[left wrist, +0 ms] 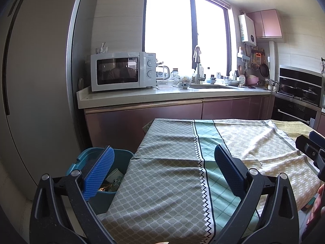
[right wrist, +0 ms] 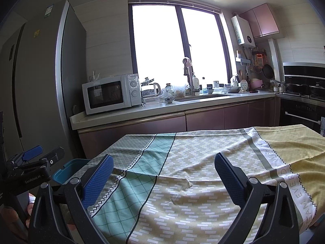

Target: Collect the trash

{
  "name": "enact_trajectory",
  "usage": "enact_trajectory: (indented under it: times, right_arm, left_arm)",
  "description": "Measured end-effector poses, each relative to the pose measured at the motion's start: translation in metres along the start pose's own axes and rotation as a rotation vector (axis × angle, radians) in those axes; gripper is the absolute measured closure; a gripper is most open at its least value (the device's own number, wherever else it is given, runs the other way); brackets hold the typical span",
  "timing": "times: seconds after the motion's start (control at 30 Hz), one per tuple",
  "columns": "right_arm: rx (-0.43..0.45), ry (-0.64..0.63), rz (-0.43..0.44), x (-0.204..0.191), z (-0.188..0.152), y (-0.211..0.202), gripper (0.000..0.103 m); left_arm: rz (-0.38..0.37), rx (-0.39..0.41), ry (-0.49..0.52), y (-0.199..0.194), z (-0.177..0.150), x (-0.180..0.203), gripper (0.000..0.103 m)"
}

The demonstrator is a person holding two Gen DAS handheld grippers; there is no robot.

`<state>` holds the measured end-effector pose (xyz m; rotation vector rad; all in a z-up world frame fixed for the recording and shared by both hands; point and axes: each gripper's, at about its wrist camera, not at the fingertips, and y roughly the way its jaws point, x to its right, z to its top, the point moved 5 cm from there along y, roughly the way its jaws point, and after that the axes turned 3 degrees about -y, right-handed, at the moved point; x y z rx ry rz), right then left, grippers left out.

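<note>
Left hand-held gripper (left wrist: 162,168): jaws spread wide, empty, above the tabletop (left wrist: 168,183).
Right hand-held gripper (right wrist: 163,174): jaws apart, empty.
Trash (left wrist: 113,180): wrappers lie in the teal bin (left wrist: 121,156) beside the tabletop's left edge; none visible on the cloth.
Handling: probably light, crinkly; pinch a free edge.

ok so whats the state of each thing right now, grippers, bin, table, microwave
left gripper: open, holding nothing
right gripper: open, holding nothing
blue trash bin: uncovered, trash inside, standing beside the table's left edge
tablecloth: spread over the table, a few creases, nothing lying on it
microwave: door shut
</note>
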<state>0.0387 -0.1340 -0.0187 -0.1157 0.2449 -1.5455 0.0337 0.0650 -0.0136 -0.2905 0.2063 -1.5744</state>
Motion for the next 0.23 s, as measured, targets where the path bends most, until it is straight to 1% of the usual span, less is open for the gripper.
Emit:
enact_trajectory:
  times: [0.07, 0.13, 0.2, 0.23]
  right_arm:
    - [-0.007, 0.002, -0.003, 0.003, -0.001, 0.003, 0.007]
    - [-0.015, 0.008, -0.010, 0.009, -0.002, 0.006, 0.007]
    - [-0.028, 0.009, -0.018, 0.017, -0.003, 0.011, 0.007]
    - [-0.038, 0.007, -0.030, 0.022, -0.004, 0.013, 0.007]
  left_arm:
    - [-0.023, -0.038, -0.005, 0.010, -0.001, 0.002, 0.006]
    - [-0.029, -0.082, -0.015, 0.025, -0.003, 0.004, 0.006]
    - [-0.055, -0.159, -0.021, 0.049, -0.008, 0.008, 0.006]
    - [-0.052, -0.189, -0.025, 0.060, -0.010, 0.009, 0.006]
